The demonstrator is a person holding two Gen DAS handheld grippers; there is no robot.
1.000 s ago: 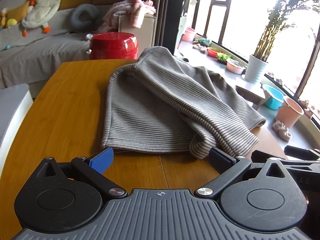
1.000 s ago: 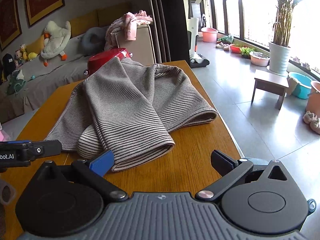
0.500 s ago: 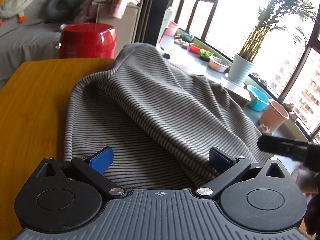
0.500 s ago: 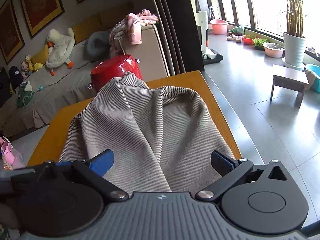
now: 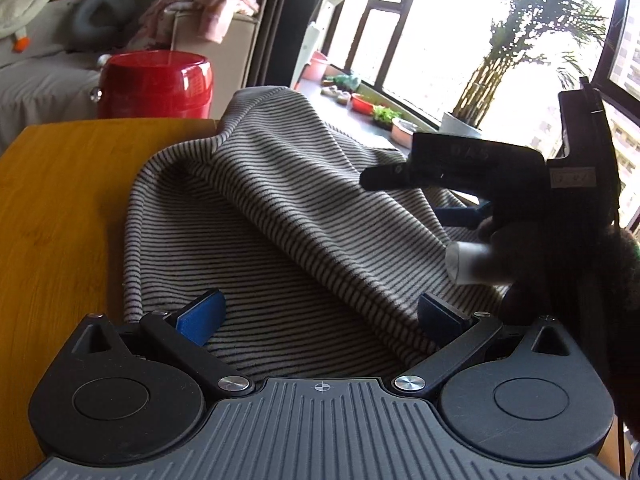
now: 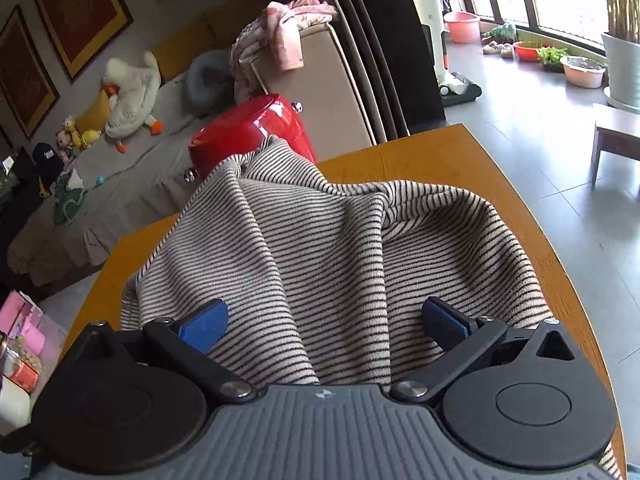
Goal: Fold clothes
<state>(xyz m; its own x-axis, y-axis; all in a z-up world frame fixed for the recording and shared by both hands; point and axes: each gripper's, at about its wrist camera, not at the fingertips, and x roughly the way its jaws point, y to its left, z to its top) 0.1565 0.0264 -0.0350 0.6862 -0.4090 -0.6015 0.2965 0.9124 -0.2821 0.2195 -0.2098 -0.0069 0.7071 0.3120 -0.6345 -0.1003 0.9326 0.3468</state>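
- Left tool (image 5: 320,316): spread wide, blue pads on either side of the striped garment (image 5: 280,220), cloth between them but not pinched.
- Right tool (image 6: 326,320): likewise spread wide, with cloth bunched up between the pads, nothing clamped.
- Directly ahead of both tools: the striped garment, heaped on the wooden surface (image 5: 60,200), near hem drawn right up against the tool bodies, far end trailing towards the surface's far edge.
- Ahead of the left tool: a raised diagonal ridge of cloth running from far left to near right, with a flatter layer beneath it.
- To the right of the left tool: the other tool's body seen side-on, held by a hand (image 5: 520,264) just above the cloth.
- Handling, as a judgement: soft ribbed knit, light, limp, no stiffness to hold a shape; likely to sag and drag between two grips, though not slippery against the pads.
- Best hold, as a judgement: the near hem or a corner, one layer-pair per tool, well apart, so the panel hangs flat instead of bunching.
- Beyond the surface's far edge: a red stool (image 6: 256,132), a sofa further out.
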